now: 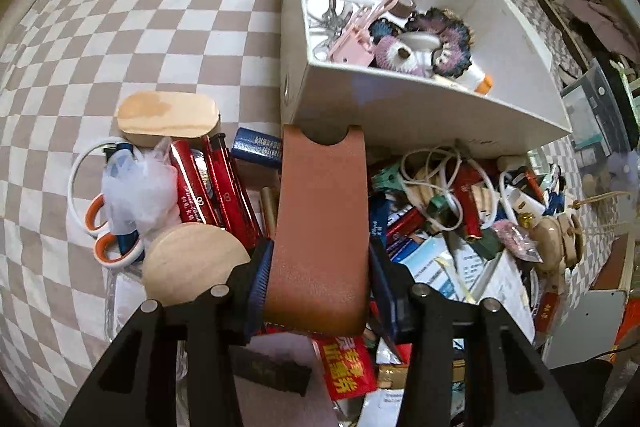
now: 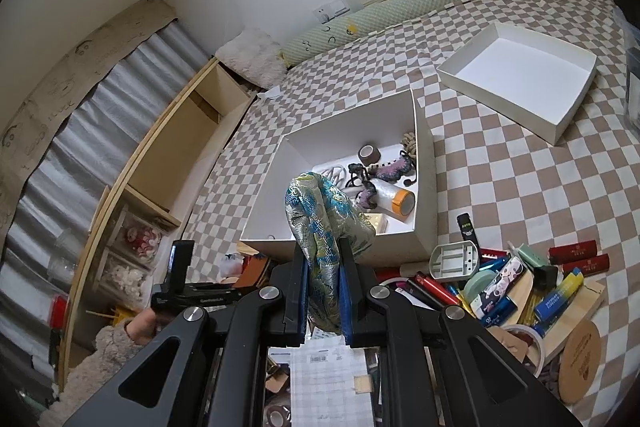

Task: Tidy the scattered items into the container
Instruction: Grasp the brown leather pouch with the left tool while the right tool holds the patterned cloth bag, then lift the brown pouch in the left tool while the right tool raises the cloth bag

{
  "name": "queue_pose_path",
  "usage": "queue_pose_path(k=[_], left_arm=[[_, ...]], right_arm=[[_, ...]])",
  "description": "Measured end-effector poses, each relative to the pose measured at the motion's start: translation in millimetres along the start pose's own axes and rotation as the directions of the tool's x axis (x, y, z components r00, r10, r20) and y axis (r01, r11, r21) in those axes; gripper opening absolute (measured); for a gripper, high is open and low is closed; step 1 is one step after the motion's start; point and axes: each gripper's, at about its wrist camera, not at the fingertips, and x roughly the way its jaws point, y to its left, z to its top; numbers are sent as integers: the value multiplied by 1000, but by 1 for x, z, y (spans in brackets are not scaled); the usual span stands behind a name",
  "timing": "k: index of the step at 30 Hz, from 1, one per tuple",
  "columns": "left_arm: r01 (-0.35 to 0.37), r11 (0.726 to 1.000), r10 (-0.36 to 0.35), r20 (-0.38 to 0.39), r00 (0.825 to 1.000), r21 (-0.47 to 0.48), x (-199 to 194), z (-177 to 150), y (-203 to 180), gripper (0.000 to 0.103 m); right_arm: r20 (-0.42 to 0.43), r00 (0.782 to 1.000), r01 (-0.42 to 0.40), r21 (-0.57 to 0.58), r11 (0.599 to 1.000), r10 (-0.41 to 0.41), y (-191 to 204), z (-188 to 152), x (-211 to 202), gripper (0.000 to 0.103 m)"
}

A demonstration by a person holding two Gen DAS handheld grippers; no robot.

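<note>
My left gripper [image 1: 320, 279] is shut on a brown leather case [image 1: 322, 223] and holds it above the pile of scattered items [image 1: 440, 227], just short of the white box [image 1: 400, 115]. The box holds hair ties, tape rolls and a pink clip. My right gripper [image 2: 323, 291] is shut on a blue and gold brocade pouch [image 2: 324, 227] and holds it before the near wall of the same white box [image 2: 344, 247]. More scattered items [image 2: 520, 287] lie to the right in the right wrist view.
Everything lies on a checkered bed cover [image 1: 140, 27]. Wooden blocks [image 1: 168, 119], scissors [image 1: 112, 239] and red tubes [image 1: 216, 187] lie left of my left gripper. An empty white box lid [image 2: 520, 83] sits farther back right. A wooden shelf [image 2: 180, 147] stands at the left.
</note>
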Motion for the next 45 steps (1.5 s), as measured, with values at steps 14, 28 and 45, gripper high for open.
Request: queue_pose_path(k=[14,28,45], left_arm=[[39,998,-42,73,996,40,-47,-18,-18,46],[66,990,-84,149,985,124,-84,-26,-58,46],[89,974,-144,262,954,208,-129,-22,-105,46]], right_arm=[[11,1000,-14,-26,1000,14,13,-3,-5,14],[11,999,-36,-74,997,37,36,-10,-7,14],[42,995,-78,-158,984,85,76,-5,-11,14]])
